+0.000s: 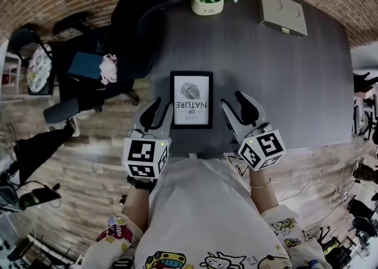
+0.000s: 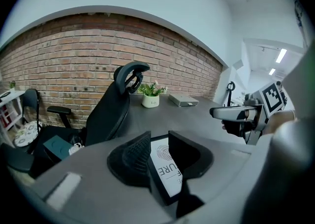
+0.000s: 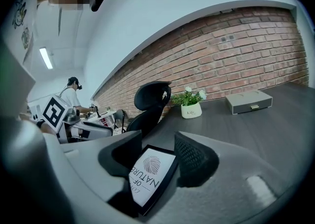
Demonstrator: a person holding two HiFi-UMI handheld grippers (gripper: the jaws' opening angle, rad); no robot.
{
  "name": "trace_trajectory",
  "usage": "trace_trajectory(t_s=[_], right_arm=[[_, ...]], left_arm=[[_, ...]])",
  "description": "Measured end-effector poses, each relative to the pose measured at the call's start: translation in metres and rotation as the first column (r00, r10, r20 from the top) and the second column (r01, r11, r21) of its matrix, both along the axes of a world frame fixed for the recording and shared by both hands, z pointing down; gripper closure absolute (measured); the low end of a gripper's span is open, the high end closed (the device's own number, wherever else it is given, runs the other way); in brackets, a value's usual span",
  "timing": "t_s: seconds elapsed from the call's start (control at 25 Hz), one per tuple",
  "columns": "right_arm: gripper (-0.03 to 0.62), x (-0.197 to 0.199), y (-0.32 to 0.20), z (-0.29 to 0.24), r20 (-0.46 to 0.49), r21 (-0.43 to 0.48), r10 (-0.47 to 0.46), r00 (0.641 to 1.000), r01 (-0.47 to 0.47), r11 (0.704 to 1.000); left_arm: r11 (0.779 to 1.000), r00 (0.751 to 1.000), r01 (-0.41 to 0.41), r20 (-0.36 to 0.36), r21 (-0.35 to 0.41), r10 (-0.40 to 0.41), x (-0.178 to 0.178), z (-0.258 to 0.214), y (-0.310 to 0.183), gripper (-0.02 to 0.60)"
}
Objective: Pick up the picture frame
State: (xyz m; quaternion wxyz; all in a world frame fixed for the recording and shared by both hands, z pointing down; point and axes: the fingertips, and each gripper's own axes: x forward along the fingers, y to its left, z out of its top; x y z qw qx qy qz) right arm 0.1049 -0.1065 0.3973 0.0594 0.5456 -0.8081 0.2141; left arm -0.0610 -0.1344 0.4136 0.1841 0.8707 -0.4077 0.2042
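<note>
Black picture frame (image 1: pixel 191 100), flanking grippers (image 1: pixel 160 109) (image 1: pixel 236 104) seemingly parted

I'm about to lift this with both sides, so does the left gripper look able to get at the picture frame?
Probably yes. The left gripper has its jaws apart beside the near left corner of the picture frame, which shows in their gap, with nothing else between.

Desk (image 1: pixel 295 84) surface lies open to the right of and beyond the picture frame (image 1: pixel 191 99). Left hand-held gripper (image 1: pixel 159 112) and right hand-held gripper (image 1: pixel 236 108) crowd its sides, jaws apart. Office chair (image 1: pixel 142 13) blocks the desk's left edge. Plant pot (image 1: pixel 208 5) and flat box (image 1: pixel 282 12) sit at the far edge.
</note>
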Motion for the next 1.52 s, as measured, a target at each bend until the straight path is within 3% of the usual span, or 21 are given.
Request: trace_trajectory(t_s=[0.64,1.52], right_arm=[[0.393,-0.013,0.004,0.062,0.049,-0.146,0.007,0.999,0.0,0.989],[0.393,-0.025,0.004,0.117,0.103,-0.271,0.006,0.995,0.023,0.962]], left_arm=[[0.99,0.997,-0.051,0.056,-0.13,0.059,0.009,0.067,0.005,0.451],[0.97,0.991,0.007,0.133,-0.244,0.026,0.014,0.131,-0.011,0.457]])
